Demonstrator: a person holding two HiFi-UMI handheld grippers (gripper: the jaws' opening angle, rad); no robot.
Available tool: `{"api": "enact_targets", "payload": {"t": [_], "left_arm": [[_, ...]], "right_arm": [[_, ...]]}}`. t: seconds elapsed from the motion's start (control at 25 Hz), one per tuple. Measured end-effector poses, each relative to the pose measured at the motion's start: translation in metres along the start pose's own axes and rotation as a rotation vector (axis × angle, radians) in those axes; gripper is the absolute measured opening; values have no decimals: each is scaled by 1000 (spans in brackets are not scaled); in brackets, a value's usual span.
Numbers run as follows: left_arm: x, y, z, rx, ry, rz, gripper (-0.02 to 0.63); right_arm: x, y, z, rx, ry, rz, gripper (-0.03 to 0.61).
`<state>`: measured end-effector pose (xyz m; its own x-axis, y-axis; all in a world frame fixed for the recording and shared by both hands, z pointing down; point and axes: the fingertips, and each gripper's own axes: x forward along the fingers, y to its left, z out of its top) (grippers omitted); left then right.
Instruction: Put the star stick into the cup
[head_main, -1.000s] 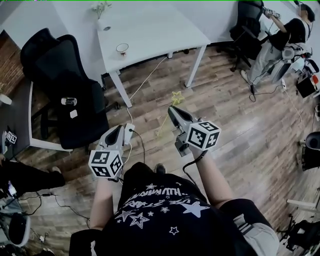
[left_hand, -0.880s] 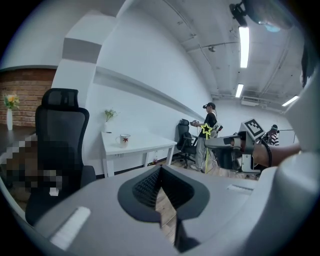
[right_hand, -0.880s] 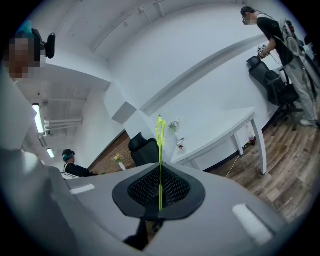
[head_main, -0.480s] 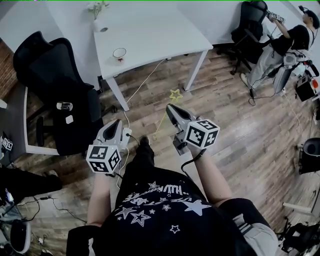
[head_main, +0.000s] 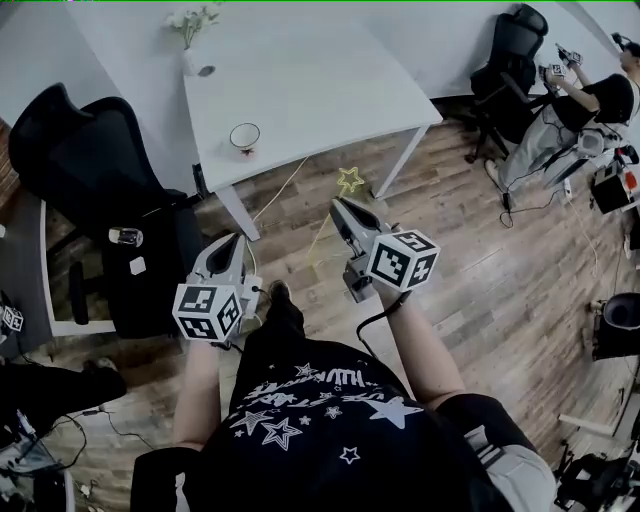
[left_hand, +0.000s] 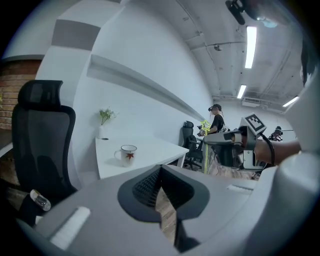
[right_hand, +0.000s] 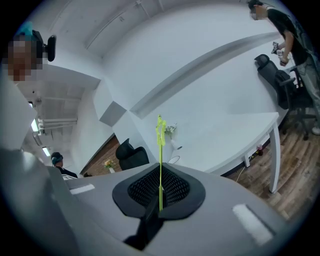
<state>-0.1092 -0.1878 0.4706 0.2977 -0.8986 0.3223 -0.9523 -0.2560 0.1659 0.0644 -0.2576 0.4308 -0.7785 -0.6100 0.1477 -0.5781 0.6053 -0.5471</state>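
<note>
A white cup (head_main: 244, 136) with a red leaf print stands near the front edge of the white table (head_main: 320, 70); in the left gripper view the cup (left_hand: 128, 154) is straight ahead. My right gripper (head_main: 338, 206) is shut on the thin yellow-green star stick (head_main: 349, 181), held over the wood floor, short of the table. The stick (right_hand: 160, 165) rises upright from between the pads, star at the top. My left gripper (head_main: 233, 247) hangs lower left, shut and holding nothing. From the left gripper (left_hand: 160, 171), the right gripper (left_hand: 232, 145) and stick (left_hand: 205, 142) show at the right.
A black office chair (head_main: 90, 150) stands left of the table. A small vase with flowers (head_main: 192, 55) sits at the table's far left. Cables run across the floor under the table. Another person (head_main: 590, 100) and a second chair (head_main: 510, 50) are at the far right.
The person has stepped toward the table, so the cup and table edge sit nearer both grippers. The right gripper keeps its hold on the stick.
</note>
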Motion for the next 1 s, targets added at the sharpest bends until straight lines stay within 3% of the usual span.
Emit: {"api": "enact_targets", "payload": {"t": [0.68,1.0], "left_arm": [[114,138,69,-34,-4,-13,3],[150,179,78,-51,11,-9,3]], "right_arm": [[209,-7,106,-32,-25,66,23],[277,-22,127,-50,-24,70,23]]}}
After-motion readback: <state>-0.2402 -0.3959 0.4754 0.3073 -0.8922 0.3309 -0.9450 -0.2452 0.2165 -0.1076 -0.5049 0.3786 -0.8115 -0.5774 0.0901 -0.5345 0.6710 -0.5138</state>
